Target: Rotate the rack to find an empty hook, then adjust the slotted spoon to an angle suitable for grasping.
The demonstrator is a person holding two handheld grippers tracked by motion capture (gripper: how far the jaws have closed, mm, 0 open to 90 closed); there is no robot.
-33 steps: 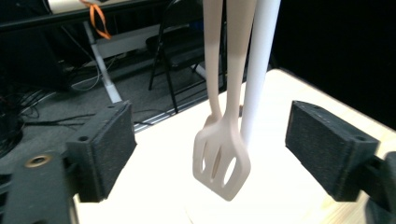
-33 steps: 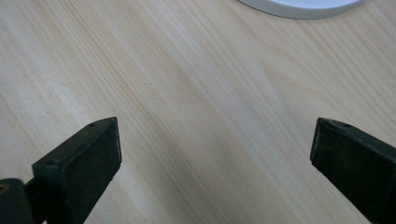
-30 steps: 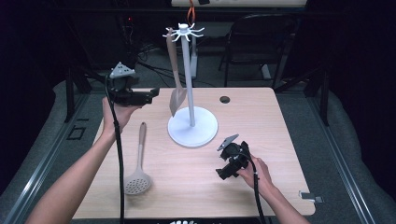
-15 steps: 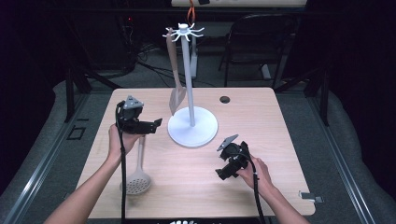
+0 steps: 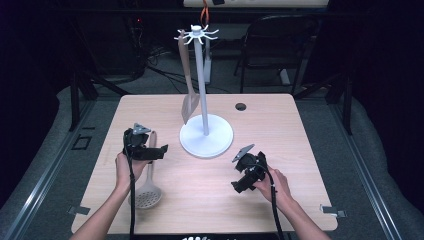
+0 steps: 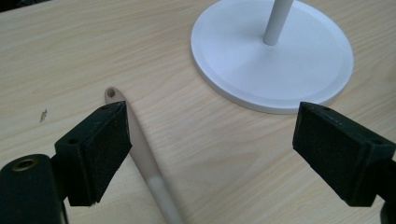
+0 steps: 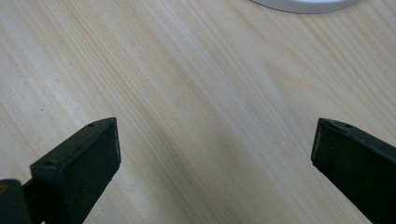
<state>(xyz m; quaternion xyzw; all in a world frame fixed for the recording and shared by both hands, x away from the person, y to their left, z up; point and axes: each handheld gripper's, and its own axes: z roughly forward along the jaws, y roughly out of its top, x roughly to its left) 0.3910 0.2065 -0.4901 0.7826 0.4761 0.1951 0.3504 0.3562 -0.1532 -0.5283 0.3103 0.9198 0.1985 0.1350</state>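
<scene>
One spatula [image 5: 189, 95] already hangs on the stand [image 5: 205, 135], while the skimmer [image 5: 148, 192] lies on the surface at eight o'clock, beneath the released left tool [image 5: 157, 151]; right tool [image 5: 242, 177] released.

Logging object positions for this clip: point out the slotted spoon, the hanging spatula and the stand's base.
slotted spoon [image 5: 148, 196], high view, on its perforated bowl.
hanging spatula [image 5: 189, 106], high view, on its blade.
stand's base [image 6: 243, 60], left gripper view, on the white disc.

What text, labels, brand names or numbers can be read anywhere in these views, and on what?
None can be read. The table, the white stand, the hanging spatula, the slotted spoon and both grippers' black jaws carry no visible lettering, logos or numbers.
</scene>
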